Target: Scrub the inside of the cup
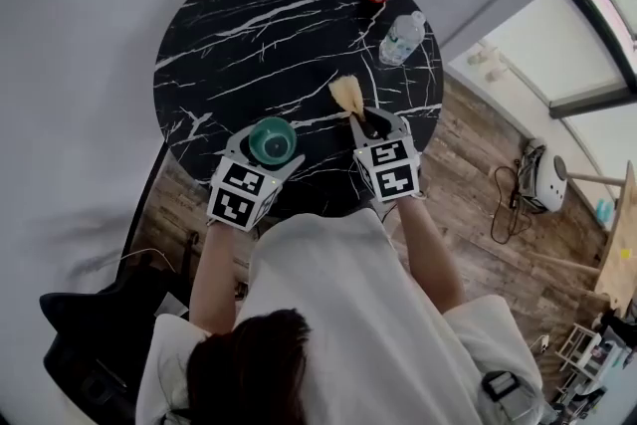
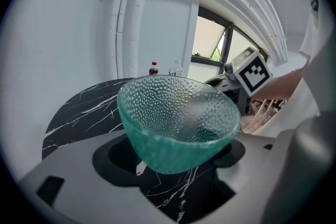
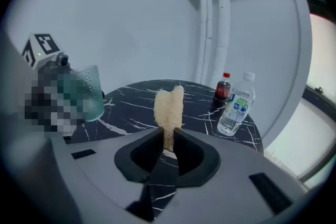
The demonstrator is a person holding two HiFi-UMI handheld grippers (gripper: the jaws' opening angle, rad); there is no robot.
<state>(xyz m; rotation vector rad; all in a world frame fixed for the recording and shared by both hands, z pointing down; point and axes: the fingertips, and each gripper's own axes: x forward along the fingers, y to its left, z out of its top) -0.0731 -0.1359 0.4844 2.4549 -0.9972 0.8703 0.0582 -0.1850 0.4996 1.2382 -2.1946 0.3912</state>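
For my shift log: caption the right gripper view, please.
Right gripper pinching a sponge over the table; cup at left, water bottle and soda bottle behind.

Person wearing a white short-sleeved T-shirt [image 1: 348,314], hair [image 1: 254,368] dark; left gripper [image 1: 270,138] and right gripper [image 1: 369,122] are matte grey moulded shells with black-lined jaw recesses, each carrying a white cube, left cube [image 1: 242,193] and right cube [image 1: 387,168], printed with black square markers.

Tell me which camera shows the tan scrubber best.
The right gripper view: the tan scrubber stands centred and close, pinched at its lower end by the right claw. The head view shows it small, from above. The left gripper view does not show it.
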